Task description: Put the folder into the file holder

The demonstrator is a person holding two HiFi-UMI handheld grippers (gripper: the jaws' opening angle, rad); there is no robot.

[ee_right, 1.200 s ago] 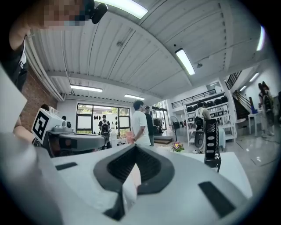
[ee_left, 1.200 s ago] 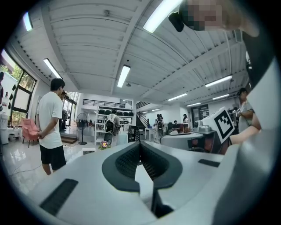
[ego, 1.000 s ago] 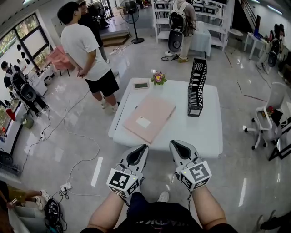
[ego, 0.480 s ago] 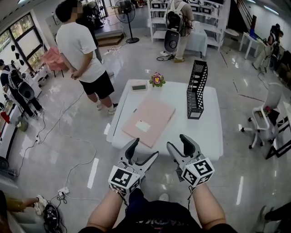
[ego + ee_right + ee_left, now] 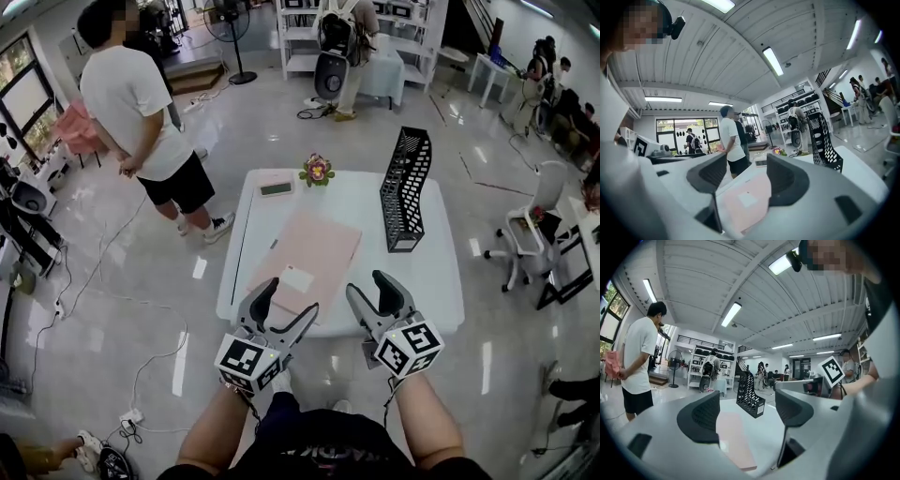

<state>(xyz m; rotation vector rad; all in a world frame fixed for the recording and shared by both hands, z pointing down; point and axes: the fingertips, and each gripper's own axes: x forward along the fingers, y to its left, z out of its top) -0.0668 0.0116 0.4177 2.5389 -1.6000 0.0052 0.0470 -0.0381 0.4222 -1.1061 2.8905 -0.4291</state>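
Tongs first: from the head view, the left gripper (image 5: 286, 302) and right gripper (image 5: 370, 291) have both just popped open and neither has anything in it. They hang side by side off the near edge of the white table (image 5: 431, 272). The pink folder (image 5: 305, 258) lies flat at roughly 12 o'clock from the left gripper, with its near corner close to the table edge. The black mesh file holder (image 5: 405, 187) stands upright at about 2 o'clock from the folder, well apart from it, and a little flower (image 5: 317, 170) sits at the far edge. Left gripper view: the left gripper (image 5: 746, 411) has its pads spread, the folder (image 5: 733, 437) shows through the gap down at 6 o'clock, and the file holder (image 5: 749, 394) is dead ahead. Right gripper view, same deal: the right gripper (image 5: 747, 180) is spread wide, the folder (image 5: 745, 201) is low between the pads but not touched, and the file holder (image 5: 822, 138) is off at 2 o'clock. If it were me, I'd come in low, pinch that near edge, and get the other gripper on a side edge so the folder doesn't flop. Then I'd stand it on edge and drop it in through the open top without knocking the holder, which looks light and tippy.
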